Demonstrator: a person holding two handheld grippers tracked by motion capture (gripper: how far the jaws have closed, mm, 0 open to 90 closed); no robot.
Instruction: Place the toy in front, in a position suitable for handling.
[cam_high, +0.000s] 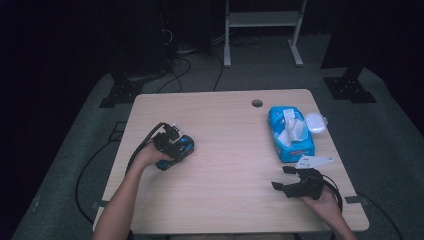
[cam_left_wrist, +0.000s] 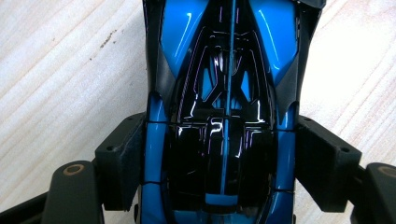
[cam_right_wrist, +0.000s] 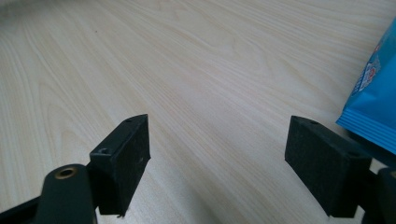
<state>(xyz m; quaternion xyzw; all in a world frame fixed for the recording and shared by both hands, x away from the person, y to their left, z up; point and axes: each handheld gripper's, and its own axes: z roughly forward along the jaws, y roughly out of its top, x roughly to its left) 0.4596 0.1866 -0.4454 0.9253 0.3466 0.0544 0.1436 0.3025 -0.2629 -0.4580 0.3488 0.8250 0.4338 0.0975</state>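
Note:
A glossy blue and black toy car lies on the pale wooden table at its left side. My left gripper comes down over the car, one black pad pressed on each flank, so it is shut on the car's middle. At the table's front right my right gripper stands open just above the wood. Between its jaws there is bare wood.
A blue pack of wipes lies at the right of the table with its flap open, and a white round lid sits beside it. The pack's corner is close to my right gripper. A cable hole sits near the far edge.

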